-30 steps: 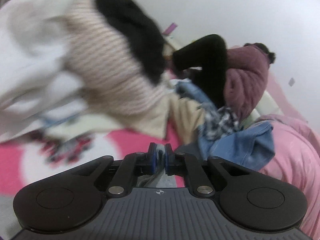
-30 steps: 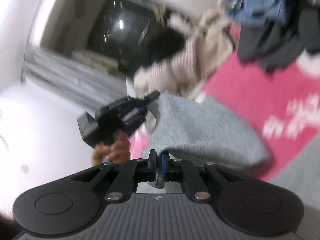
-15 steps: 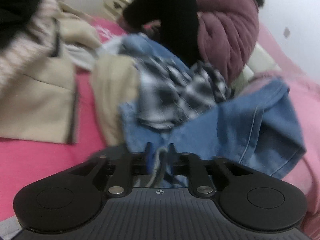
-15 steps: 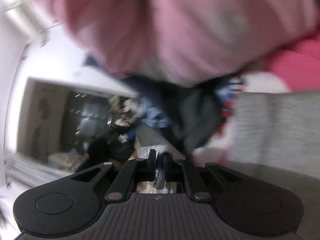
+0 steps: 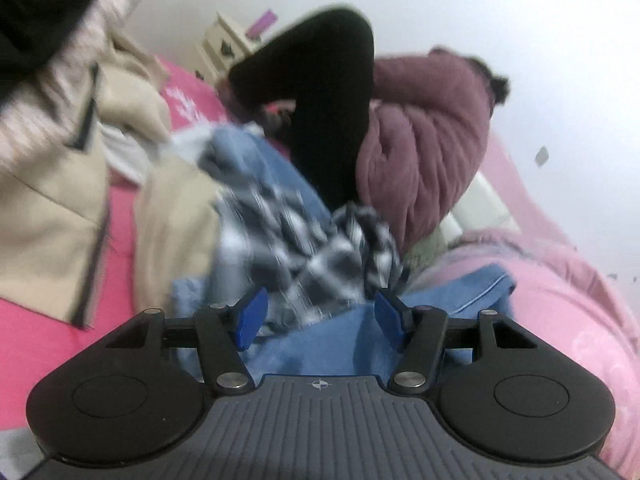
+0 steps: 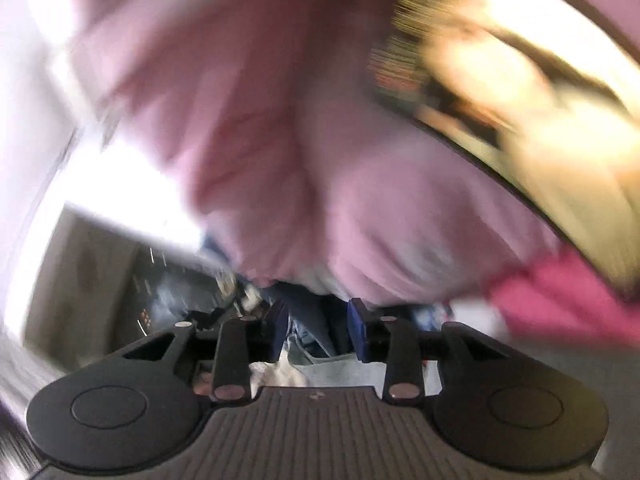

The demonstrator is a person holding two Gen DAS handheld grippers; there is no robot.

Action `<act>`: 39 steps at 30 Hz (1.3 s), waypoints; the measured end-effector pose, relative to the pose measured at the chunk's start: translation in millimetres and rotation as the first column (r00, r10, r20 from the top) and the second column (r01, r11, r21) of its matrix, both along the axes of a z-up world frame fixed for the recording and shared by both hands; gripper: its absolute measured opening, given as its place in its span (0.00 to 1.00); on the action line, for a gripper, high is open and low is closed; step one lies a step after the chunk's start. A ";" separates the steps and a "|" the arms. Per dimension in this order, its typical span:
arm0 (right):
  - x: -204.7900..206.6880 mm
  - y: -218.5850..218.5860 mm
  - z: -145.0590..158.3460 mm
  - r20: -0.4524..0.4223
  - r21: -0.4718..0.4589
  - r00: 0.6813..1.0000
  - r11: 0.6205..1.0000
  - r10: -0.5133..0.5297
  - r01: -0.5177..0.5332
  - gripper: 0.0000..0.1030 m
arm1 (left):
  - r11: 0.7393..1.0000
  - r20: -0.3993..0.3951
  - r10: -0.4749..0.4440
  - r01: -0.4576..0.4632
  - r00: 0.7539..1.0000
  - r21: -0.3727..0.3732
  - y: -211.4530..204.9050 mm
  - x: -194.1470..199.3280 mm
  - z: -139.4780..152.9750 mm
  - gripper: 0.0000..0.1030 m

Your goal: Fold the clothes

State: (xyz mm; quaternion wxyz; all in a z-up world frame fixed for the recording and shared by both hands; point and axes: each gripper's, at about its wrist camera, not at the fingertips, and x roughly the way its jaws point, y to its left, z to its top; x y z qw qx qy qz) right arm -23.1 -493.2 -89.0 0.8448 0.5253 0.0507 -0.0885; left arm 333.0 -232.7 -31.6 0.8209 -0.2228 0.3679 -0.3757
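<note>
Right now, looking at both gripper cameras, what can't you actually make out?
- Right wrist view: motion blur smears everything; the pink cloth fills the frame, its type unclear.
- Right wrist view: what lies beyond the open right gripper is dark and blurred.
- Left wrist view: the checked cloth is blurred, so its shape is unreadable.
- Left wrist view: the denim runs under the open left gripper, its near edge hidden.
- Left wrist view: the beige garment is cut off at the left edge.

Both sets of tongs, clamped on grey fabric a second ago, now stand with jaws apart: the left tongs (image 5: 318, 314) spread wide over the blue denim (image 5: 332, 344) and checked shirt (image 5: 320, 252). The right tongs (image 6: 318, 330) have let go and swung toward the pink quilt (image 6: 304, 152), now badly blurred.
</note>
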 end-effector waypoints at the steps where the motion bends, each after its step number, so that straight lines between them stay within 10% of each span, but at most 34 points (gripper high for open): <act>1: 15.1 8.6 12.9 -0.047 -0.086 0.996 0.993 0.080 -0.084 0.35 | 1.000 0.007 0.014 -0.014 1.000 0.006 11.1 -1.5 3.9 0.58; 8: 143.6 74.6 41.5 -0.389 -0.394 0.836 0.750 0.388 -0.532 0.28 | 0.972 0.060 0.091 -0.102 0.994 0.213 115.9 -36.5 13.1 0.58; 15: 208.3 53.8 24.3 -0.578 -0.537 0.797 0.652 0.177 -0.535 0.00 | 0.903 -0.006 0.308 -0.290 0.951 0.315 279.0 -83.5 7.1 0.58; 18: 190.7 45.9 39.3 -0.548 -0.559 0.821 0.661 0.159 -0.501 0.06 | 0.828 0.027 0.449 -0.428 0.893 0.363 349.9 -104.1 22.7 0.58; 24: 204.4 88.0 48.7 -0.589 -0.587 0.760 0.502 0.274 -0.636 0.08 | 0.632 0.219 0.619 -0.644 0.754 0.431 457.4 -141.6 118.3 0.58; 28: 252.4 81.1 29.8 -0.643 -0.566 0.739 0.525 0.201 -0.636 0.02 | 0.502 0.362 0.653 -0.739 0.665 0.449 502.5 -173.3 179.9 0.63; 31: 262.7 59.8 31.8 -0.620 -0.542 0.768 0.619 0.162 -0.568 0.00 | 0.418 0.420 0.654 -0.763 0.629 0.493 527.7 -200.7 191.3 0.65; 35: 222.9 87.5 72.3 -0.506 -0.712 0.861 0.541 0.045 -0.446 0.12 | 0.405 0.373 0.629 -0.698 0.682 0.591 542.1 -225.1 153.2 0.66; 39: 170.9 98.0 129.3 -0.395 -0.720 0.911 0.578 0.115 -0.385 0.12 | 0.522 0.222 0.560 -0.548 0.798 0.653 526.3 -234.9 90.8 0.65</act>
